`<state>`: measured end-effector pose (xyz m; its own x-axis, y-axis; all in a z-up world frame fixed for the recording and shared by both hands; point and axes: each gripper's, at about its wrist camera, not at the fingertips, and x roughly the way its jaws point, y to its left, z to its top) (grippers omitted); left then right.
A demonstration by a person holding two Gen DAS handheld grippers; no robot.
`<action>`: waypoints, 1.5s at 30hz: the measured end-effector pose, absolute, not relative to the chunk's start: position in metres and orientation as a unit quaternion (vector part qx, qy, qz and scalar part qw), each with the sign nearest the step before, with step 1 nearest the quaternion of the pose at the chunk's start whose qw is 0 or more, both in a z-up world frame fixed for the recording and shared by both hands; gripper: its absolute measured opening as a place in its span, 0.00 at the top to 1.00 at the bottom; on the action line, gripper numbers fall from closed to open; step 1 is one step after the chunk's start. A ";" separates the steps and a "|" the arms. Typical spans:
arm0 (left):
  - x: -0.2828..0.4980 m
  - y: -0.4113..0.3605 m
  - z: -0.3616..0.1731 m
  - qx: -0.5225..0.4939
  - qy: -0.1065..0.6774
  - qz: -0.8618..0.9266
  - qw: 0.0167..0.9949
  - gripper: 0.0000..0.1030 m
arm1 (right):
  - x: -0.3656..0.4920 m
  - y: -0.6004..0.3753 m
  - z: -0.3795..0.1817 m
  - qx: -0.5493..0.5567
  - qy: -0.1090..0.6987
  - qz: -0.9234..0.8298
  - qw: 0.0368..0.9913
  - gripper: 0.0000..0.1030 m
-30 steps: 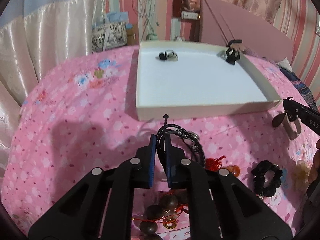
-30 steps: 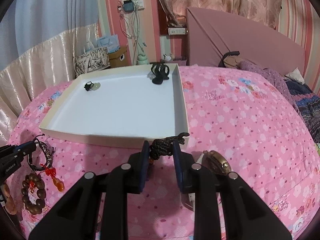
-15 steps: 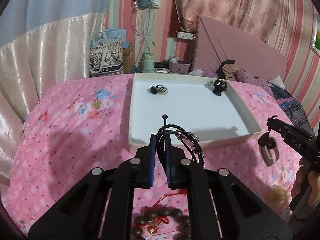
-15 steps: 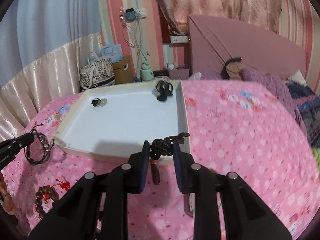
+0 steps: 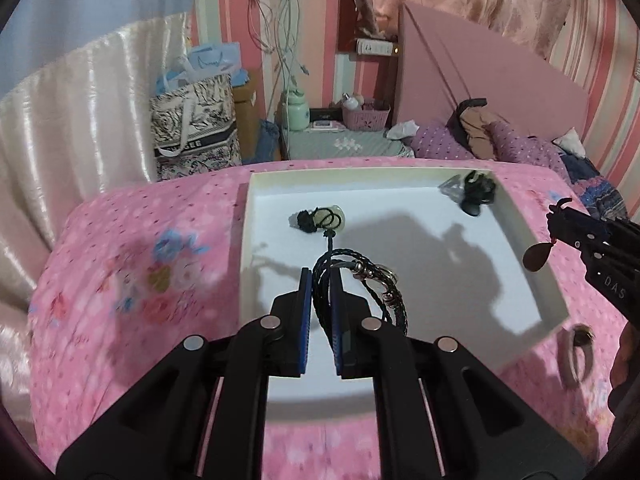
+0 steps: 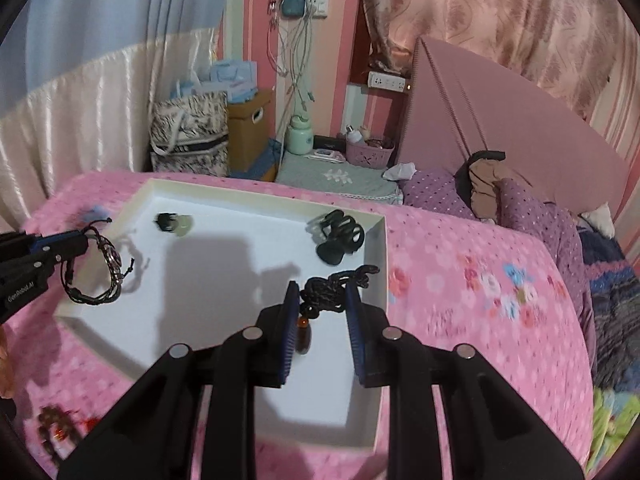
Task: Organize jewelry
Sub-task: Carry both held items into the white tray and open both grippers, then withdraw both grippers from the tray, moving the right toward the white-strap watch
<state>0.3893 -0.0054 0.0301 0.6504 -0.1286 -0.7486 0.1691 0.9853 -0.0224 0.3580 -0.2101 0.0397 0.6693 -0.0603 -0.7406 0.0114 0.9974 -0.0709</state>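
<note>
Left gripper (image 5: 319, 280) and right gripper (image 6: 322, 294): matte black angular arms with silver round screws, blue ribbed pads inside the fingers, and white lettering printed on each one's side

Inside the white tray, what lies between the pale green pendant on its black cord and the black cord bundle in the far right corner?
Nothing: in the left wrist view, only bare shadowed white tray floor separates pale green pendant from black cord bundle.

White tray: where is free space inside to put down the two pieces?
The white tray is bare across its middle and near side, between the jade pendant and the black hair claw. Only the far corners are occupied.
</note>
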 end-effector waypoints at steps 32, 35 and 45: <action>0.416 -0.017 0.005 0.048 0.412 -0.074 0.907 0.33 | 0.408 -0.236 -0.009 -0.016 0.473 -0.024 0.880 0.47; 0.399 -0.014 0.021 0.049 0.394 -0.069 0.915 0.21 | 0.389 -0.239 0.010 -0.022 0.455 -0.034 0.889 0.35; 0.298 -0.016 0.050 0.049 0.366 -0.069 0.927 0.07 | 0.269 -0.243 0.050 -0.016 0.418 -0.047 0.907 0.16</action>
